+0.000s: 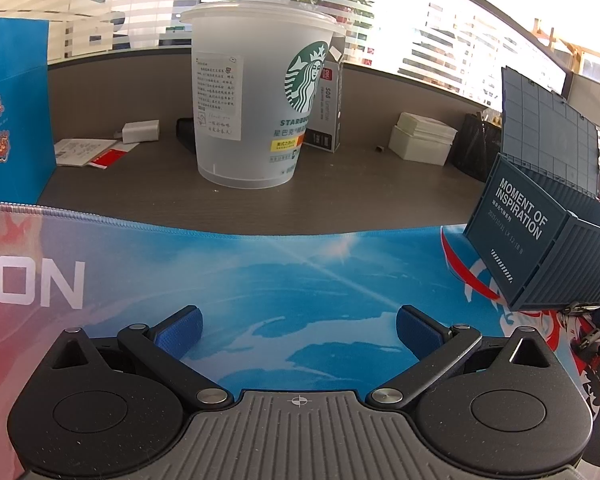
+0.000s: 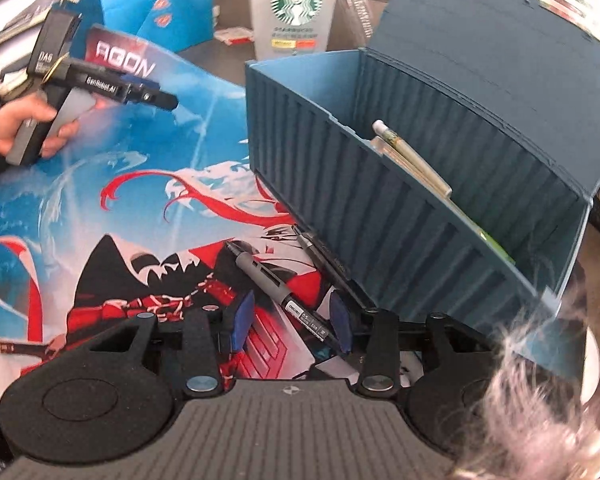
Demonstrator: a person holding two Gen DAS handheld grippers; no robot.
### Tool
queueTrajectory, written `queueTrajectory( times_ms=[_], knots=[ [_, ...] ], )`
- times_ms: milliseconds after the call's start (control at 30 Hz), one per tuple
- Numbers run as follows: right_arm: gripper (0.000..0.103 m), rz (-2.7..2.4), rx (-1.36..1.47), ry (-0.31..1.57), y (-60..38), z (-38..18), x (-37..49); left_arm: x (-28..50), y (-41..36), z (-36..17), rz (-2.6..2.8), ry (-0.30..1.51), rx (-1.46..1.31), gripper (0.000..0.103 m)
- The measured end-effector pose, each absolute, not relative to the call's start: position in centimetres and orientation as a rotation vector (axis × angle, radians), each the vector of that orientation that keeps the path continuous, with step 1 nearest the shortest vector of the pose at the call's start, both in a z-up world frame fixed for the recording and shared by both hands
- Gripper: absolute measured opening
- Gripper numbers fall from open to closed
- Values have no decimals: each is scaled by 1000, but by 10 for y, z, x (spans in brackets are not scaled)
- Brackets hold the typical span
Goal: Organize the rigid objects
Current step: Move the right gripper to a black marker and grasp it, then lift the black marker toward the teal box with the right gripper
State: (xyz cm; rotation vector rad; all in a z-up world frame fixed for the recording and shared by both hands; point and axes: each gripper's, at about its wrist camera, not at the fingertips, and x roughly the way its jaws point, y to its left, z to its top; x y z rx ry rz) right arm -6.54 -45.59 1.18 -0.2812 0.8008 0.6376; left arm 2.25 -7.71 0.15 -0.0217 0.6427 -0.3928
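Observation:
A blue container-shaped box [image 2: 380, 208] stands open on the printed desk mat [image 2: 100, 208], lid up, with a pale pen [image 2: 412, 156] leaning inside. It also shows in the left wrist view [image 1: 540, 240] at the right. My right gripper [image 2: 290, 322] hovers low over the mat beside the box, jaws open around a grey gel pen [image 2: 272, 284] that lies on the mat. A second dark pen [image 2: 324, 256] lies against the box wall. My left gripper [image 1: 298, 330] is open and empty above the mat; it is also in the right wrist view [image 2: 140, 90], hand-held at the left.
A clear Starbucks cup [image 1: 256, 96] stands on the desk beyond the mat [image 1: 260, 280]. A blue paper bag [image 1: 12, 108] is at the left. A white charger [image 1: 140, 130], papers, a small carton [image 1: 326, 108] and white boxes [image 1: 422, 140] sit at the back. Grey fur [image 2: 540, 420] is at the right wrist's lower right.

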Motion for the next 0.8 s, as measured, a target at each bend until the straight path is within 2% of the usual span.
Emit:
queueTrajectory(
  times_ms=[167,233,300,367,800],
  knots=[
    [45,576,-227,782,-452,9,-76,23,-77,2,-392,643,-21,103],
    [38,525,-222,784,-445,10,-83,22,-77,2,-392,643,-21,103],
    [17,503,-222,791,-436,12,-90,23,-77,2,-392,643,-20,103],
    [10,472,-254,794,-425,12,-97,23,-77,2,-391,643,-20,103],
    [9,494,-256,832,-403,16,-108,23,-78,1,-388,644,-16,103]
  ],
)
